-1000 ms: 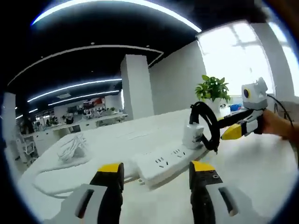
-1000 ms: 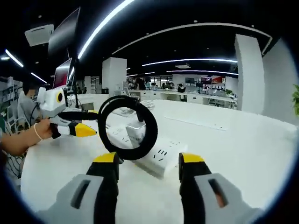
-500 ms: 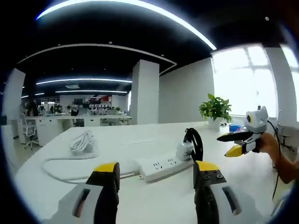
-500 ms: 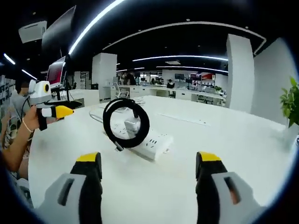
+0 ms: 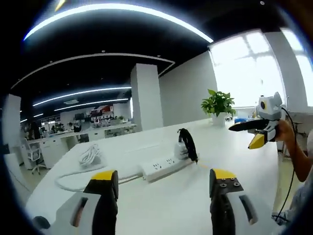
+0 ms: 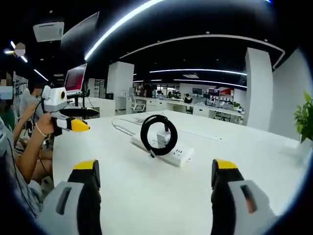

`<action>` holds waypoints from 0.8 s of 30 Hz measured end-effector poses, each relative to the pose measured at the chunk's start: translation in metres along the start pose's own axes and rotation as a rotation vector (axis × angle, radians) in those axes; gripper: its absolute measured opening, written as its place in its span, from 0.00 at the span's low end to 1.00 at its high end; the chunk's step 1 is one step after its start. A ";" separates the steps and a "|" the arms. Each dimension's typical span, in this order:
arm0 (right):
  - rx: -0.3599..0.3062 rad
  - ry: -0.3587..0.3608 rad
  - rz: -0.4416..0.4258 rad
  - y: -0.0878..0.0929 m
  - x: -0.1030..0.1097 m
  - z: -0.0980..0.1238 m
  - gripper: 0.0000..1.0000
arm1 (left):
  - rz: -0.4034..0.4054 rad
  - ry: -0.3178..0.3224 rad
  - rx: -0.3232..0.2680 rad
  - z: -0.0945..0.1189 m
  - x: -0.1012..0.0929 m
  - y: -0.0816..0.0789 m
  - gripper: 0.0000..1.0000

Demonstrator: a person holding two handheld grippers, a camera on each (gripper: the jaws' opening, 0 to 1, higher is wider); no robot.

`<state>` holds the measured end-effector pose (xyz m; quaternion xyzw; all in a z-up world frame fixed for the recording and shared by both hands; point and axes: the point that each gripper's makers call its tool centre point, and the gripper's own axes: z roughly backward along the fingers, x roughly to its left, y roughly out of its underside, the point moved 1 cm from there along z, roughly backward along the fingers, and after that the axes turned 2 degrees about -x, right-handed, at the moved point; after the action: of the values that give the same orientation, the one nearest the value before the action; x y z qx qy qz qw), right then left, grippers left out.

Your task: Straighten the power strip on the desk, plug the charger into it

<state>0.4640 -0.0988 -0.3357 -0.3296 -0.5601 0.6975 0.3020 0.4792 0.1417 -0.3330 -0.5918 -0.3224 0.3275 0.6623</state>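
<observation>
Plugged in and left standing: charger [image 5: 181, 148], its black cable [image 6: 159, 135] coiled in a loop, seated at one end of the power strip [image 5: 165, 167] lying mid-desk [image 6: 274, 166], apparently job done. Held well clear on either side, left gripper [image 5: 161, 178] and right gripper [image 6: 155, 171], jaws spread wide, gripping nothing.

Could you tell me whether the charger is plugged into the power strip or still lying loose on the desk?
Plugged in: the charger stands upright on one end of the power strip, its black cable coiled around it.
</observation>
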 end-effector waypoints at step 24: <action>0.016 0.088 -0.044 0.047 0.029 0.040 1.00 | 0.056 -0.159 -0.037 0.056 0.017 0.033 0.99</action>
<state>0.4129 -0.1082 -0.3793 -0.3452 -0.5479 0.6798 0.3441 0.4421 0.1906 -0.3596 -0.5849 -0.3634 0.3857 0.6140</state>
